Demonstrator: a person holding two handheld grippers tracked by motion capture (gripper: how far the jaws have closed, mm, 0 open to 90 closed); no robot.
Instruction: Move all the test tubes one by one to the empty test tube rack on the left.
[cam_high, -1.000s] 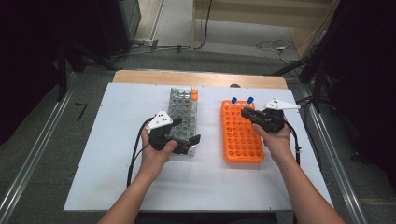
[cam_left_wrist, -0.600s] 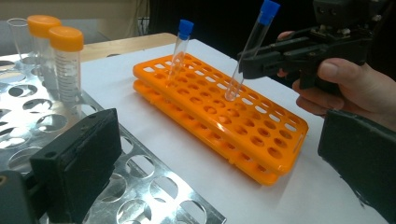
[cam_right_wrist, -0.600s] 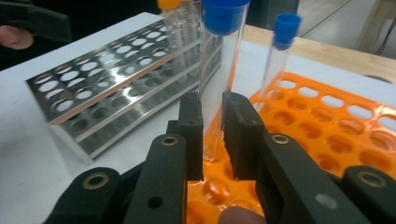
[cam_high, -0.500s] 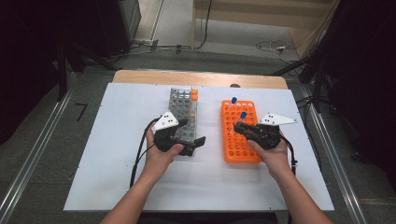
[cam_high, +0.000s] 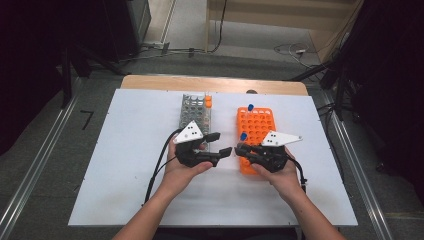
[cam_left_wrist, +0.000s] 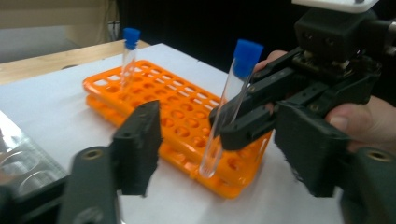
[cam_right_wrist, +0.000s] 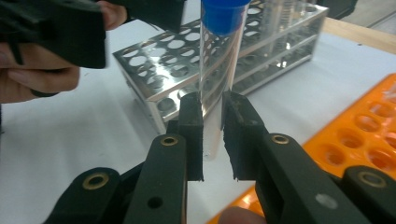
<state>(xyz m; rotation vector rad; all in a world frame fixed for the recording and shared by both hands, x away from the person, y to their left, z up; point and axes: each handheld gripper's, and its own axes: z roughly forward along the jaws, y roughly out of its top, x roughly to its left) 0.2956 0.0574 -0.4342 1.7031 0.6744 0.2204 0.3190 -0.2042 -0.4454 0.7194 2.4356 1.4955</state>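
My right gripper (cam_right_wrist: 212, 135) is shut on a clear tube with a blue cap (cam_right_wrist: 219, 56) and holds it upright over the white table, between the two racks. From the high view, this right gripper (cam_high: 241, 148) faces my left gripper (cam_high: 220, 143) tip to tip. My left gripper (cam_left_wrist: 222, 144) has just been closing its jaws; the held tube (cam_left_wrist: 224, 112) stands between them, and the pads (cam_left_wrist: 140, 140) do not touch it. A second blue-capped tube (cam_high: 250, 108) stands in the orange rack (cam_high: 260, 125).
A metal rack (cam_high: 192, 112) lies left of the orange one, with an orange-capped tube (cam_high: 208, 101) at its far end. The white table top (cam_high: 130, 150) has open room to the left and near the front edge. Cables trail from both grippers.
My right gripper has carried the tube leftward from over the orange rack toward the left gripper. The left gripper has turned to face it, and its jaws stand narrower.
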